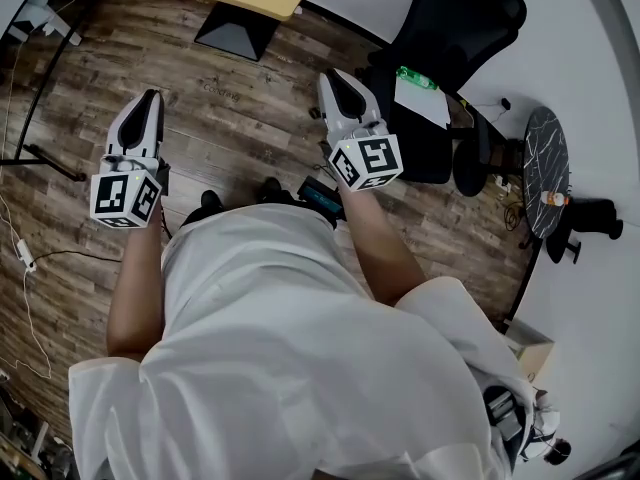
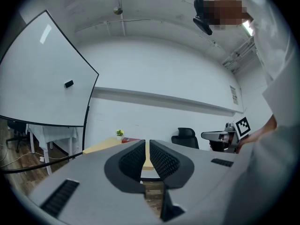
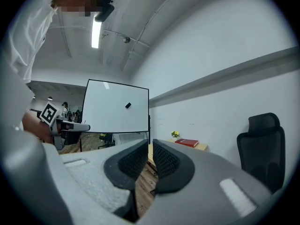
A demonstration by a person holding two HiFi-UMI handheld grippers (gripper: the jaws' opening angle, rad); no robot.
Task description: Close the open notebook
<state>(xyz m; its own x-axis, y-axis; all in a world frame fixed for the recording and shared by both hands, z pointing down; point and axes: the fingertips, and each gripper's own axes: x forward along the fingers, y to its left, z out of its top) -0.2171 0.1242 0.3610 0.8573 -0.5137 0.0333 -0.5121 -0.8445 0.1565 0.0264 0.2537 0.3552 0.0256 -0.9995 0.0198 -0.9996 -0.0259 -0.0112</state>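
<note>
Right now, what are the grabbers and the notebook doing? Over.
Left gripper shut, empty. Right gripper shut, empty. Red book on far table, not reached. Chair near right gripper.

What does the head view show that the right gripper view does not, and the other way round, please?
Only the head view: the green bottle and the round marbled side table. Only the right gripper view: the whiteboard, the ceiling lamp and the red book. Both: the black office chair, the yellow desk and the left gripper.
</note>
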